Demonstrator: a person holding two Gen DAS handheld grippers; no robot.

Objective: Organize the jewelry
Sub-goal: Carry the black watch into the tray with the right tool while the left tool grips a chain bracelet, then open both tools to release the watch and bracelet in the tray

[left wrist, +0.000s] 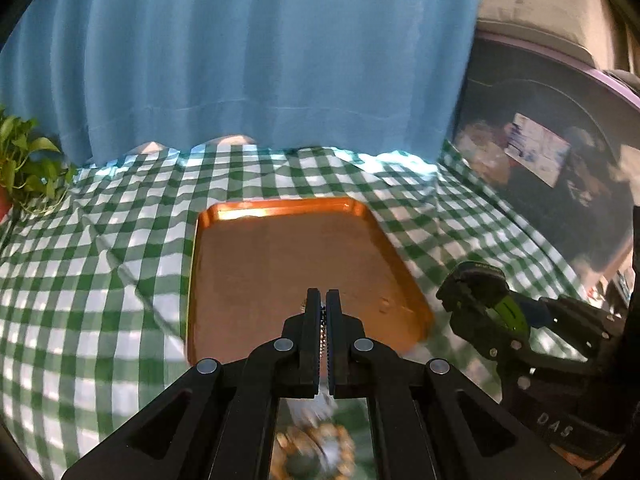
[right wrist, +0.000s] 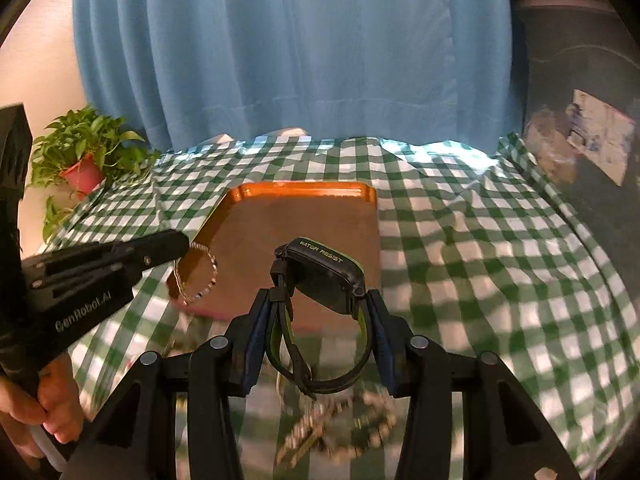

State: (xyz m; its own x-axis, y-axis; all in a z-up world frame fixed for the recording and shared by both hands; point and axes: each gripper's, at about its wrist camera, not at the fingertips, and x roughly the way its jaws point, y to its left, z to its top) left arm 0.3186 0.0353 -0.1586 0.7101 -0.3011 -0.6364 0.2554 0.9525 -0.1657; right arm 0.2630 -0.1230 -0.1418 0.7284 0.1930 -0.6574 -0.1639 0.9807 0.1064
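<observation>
"WATER RESIST" on the watch (right wrist: 326,276); "GenRobot.AI" on the left gripper (right wrist: 176,242); "DAS" on the right gripper (left wrist: 470,292).

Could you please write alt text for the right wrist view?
The right tool grips a black digital watch above an orange tray on a green checked tablecloth. At left, the left tool holds a sparkly bracelet.

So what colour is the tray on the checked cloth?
Orange, a shallow rectangular tray; clearest in the right wrist view.
</observation>
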